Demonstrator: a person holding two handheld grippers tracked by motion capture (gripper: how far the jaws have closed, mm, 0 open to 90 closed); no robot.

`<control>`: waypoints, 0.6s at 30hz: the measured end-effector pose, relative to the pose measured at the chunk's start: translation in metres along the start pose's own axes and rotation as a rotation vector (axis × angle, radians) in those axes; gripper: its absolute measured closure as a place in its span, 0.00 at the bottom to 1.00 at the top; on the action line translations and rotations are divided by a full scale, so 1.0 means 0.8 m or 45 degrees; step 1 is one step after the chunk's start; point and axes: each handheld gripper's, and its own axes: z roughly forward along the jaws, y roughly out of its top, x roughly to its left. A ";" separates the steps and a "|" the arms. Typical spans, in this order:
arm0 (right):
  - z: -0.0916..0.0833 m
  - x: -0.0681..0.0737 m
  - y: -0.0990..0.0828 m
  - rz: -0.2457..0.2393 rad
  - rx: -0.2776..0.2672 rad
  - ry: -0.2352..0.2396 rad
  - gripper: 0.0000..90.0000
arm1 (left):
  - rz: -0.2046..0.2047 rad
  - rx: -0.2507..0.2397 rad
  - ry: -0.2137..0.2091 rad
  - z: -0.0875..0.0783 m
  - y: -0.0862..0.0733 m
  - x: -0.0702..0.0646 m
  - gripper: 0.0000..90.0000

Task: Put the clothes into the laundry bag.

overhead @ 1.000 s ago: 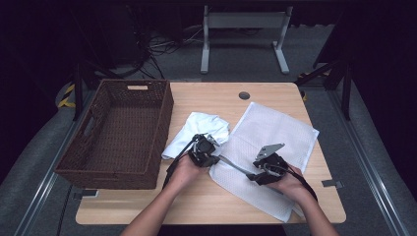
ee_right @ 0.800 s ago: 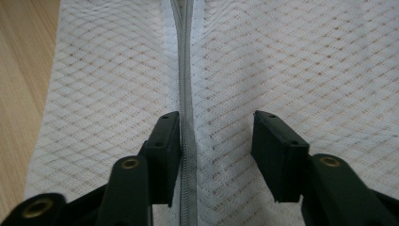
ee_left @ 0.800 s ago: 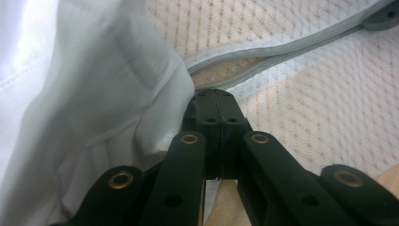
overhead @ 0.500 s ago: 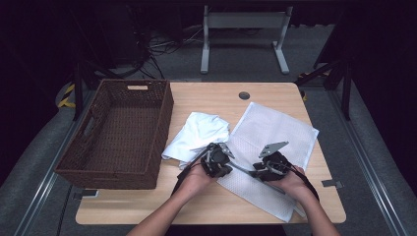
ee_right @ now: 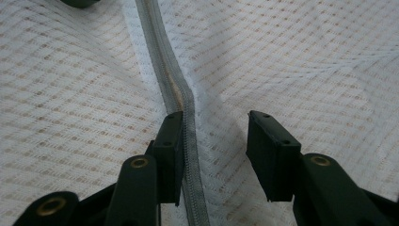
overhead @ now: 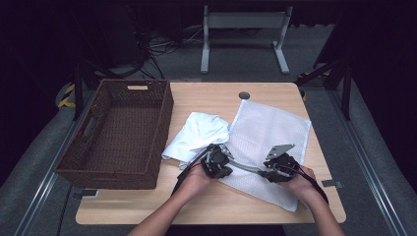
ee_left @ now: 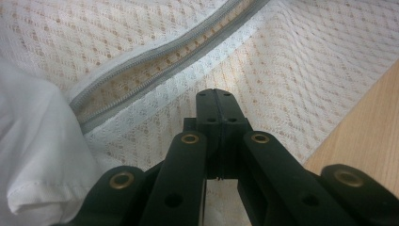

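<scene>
Showing a white mesh bag lying flat on the tabletop, right of the basket. Serving as landmark: the bag.

Lying against the bag's left edge, between bag and basket: a crumpled white cloth, touching or slightly overlapping the bag.

Running along the bag's near left part: a grey zipper, partly parted in the left tool view, with wood tone showing through the gap.

Resting over the bag's near left corner, just beside the cloth: left tool, held in the left hand. Jaws standing fully closed, pads meeting face to face in the left tool view; whether any mesh is being pinched between them, impossible to tell.

Resting on the bag's near edge, right of the left tool: right tool, held in the right hand. Jaws standing partly apart, having just been opening a little, straddling the mesh; one jaw lying right beside the zipper, the other set on plain mesh. Mesh bunching into a low ridge between the jaws, pads not pressing on it.

Lying beyond the bag's far left corner: a dark round grommet in the tabletop.
</scene>
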 end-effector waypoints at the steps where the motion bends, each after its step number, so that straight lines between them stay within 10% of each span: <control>1: 0.000 0.000 0.001 -0.003 -0.002 -0.002 0.64 | 0.001 0.001 0.000 0.000 0.000 0.000 1.00; 18: 0.017 -0.013 0.024 0.060 -0.006 0.092 0.97 | -0.017 -0.011 -0.034 0.000 -0.001 0.004 1.00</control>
